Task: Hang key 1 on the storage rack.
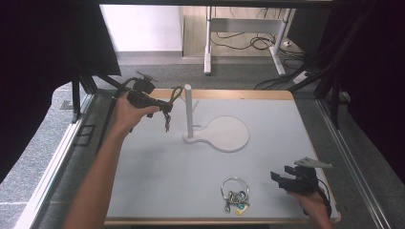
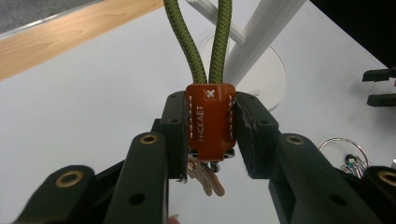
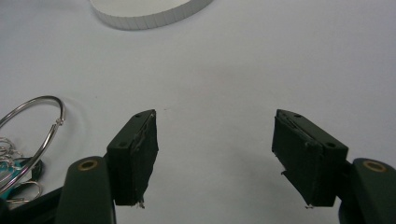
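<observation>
In your left gripper view, the green cord loop point(image 2: 212, 42) is running off the top edge, so you are not seeing where it closes. The black jaws are covering both sides of the orange leather tag point(image 2: 210, 121), and the keys point(image 2: 205, 177) under it are mostly hiding behind it. In your right gripper view, the metal key ring point(image 3: 35, 135) is getting cut by the left edge, and the white stand base point(image 3: 149, 11) by the top. From above, the small charms point(image 1: 236, 202) are too tiny to make out.
</observation>
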Motion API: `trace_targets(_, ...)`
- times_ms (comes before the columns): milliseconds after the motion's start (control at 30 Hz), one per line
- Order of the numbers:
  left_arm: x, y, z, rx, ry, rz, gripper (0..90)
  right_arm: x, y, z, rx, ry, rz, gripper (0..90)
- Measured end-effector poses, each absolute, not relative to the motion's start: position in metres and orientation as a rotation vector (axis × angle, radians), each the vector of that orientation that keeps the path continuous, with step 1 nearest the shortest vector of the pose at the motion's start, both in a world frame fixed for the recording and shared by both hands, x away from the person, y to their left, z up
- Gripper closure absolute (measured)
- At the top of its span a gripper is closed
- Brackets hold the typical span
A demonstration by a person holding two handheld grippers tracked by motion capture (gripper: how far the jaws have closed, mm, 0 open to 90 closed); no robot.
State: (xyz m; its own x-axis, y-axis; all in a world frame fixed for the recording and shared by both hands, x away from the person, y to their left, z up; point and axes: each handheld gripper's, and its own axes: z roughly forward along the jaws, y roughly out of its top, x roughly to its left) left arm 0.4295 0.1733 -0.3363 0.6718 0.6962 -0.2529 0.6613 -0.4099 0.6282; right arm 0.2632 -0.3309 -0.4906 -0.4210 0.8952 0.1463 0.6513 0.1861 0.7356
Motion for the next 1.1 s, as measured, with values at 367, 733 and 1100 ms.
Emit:
trace_targets(367, 0.429, 0.163, -0.349, 2.197, 1.017, 0.054, 66.3, 0.263, -0.33, -0.492, 1.471, 2.152, 1.072, 31.6)
trace_targets(733, 0.426, 0.151, -0.365, 2.276, 1.004, 0.126, 61.8, 0.263, -0.33, -0.492, 1.473, 2.152, 1.069, 31.5)
trace_targets(1100, 0.389, 0.161, -0.377, 2.262, 0.976, 0.232, 44.8, 0.264, -0.329, -0.491, 1.467, 2.15, 1.08, 31.5)
